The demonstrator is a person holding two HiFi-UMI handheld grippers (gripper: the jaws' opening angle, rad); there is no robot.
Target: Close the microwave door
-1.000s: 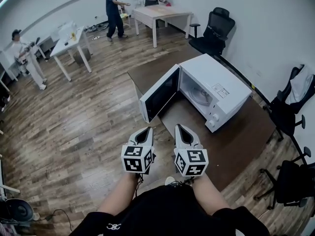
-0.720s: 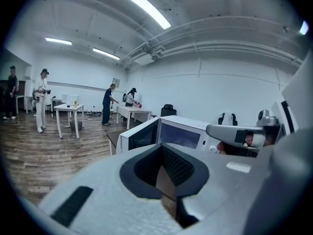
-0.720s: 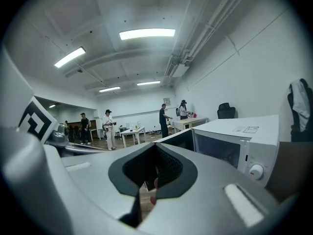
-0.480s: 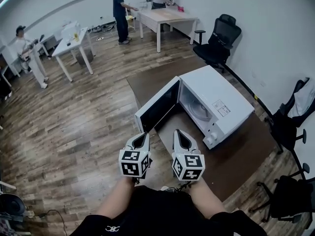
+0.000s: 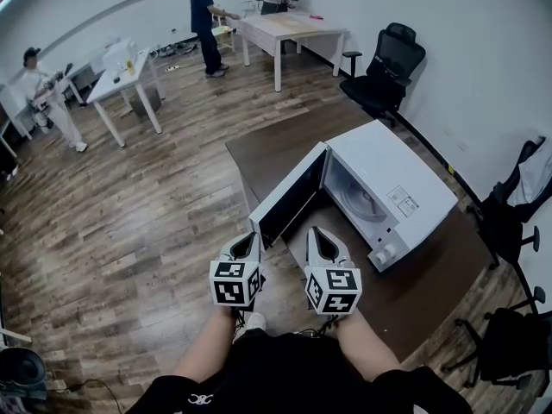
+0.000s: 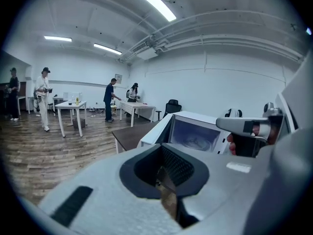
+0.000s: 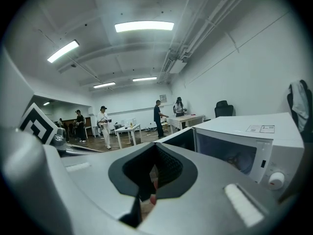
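Observation:
The white microwave [image 5: 392,188] stands on a brown table [image 5: 431,266], and its door [image 5: 289,205] is swung wide open toward the left. Both grippers hover side by side just in front of the door's free edge without touching it. My left gripper [image 5: 246,247] is shut and empty, just before the door's outer corner. My right gripper [image 5: 321,241] is also shut with nothing in it, in front of the oven's opening. The left gripper view shows the microwave [image 6: 195,131] ahead beyond the closed jaws. In the right gripper view the microwave [image 7: 244,146] and its door [image 7: 178,137] are close by.
A black office chair [image 5: 386,63] stands behind the table, and two more chairs [image 5: 509,205] are at the right. White tables [image 5: 125,76] and several people [image 5: 205,11] occupy the far side of the wooden floor.
Both grippers have moved forward together and now sit nearer the open door. The door stays open at the same angle.

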